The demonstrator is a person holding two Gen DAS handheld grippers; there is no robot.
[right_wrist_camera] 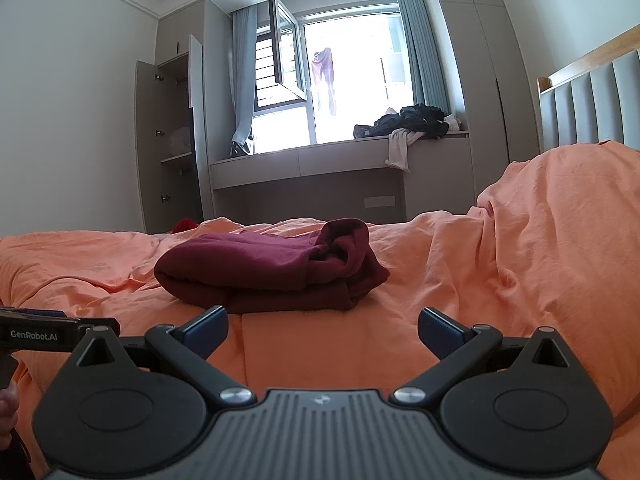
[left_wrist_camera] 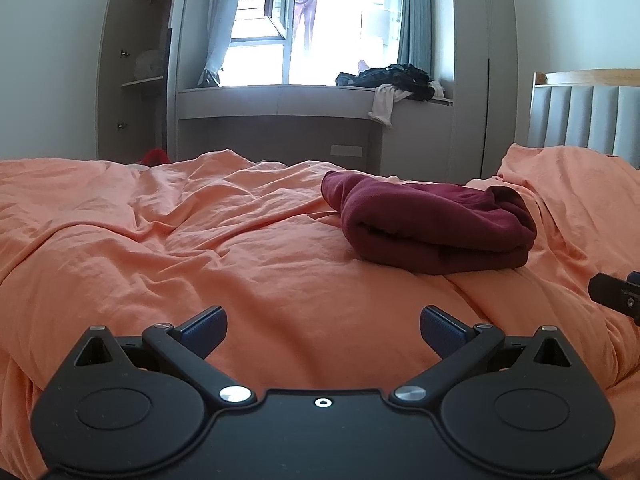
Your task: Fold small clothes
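Maroon garment [left_wrist_camera: 436, 226] lay folded on bed [left_wrist_camera: 200, 240]; left tongs [left_wrist_camera: 323, 330] and right tongs [right_wrist_camera: 322, 330] apart, empty; fold looked done.

Left gripper [left_wrist_camera: 323, 330] spread wide, empty, right gripper [right_wrist_camera: 323, 330] likewise, side by side

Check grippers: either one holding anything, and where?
Nothing is held. The left gripper and right gripper are both open, with only bedding between their fingers. The garment lies folded on the bed, untouched.
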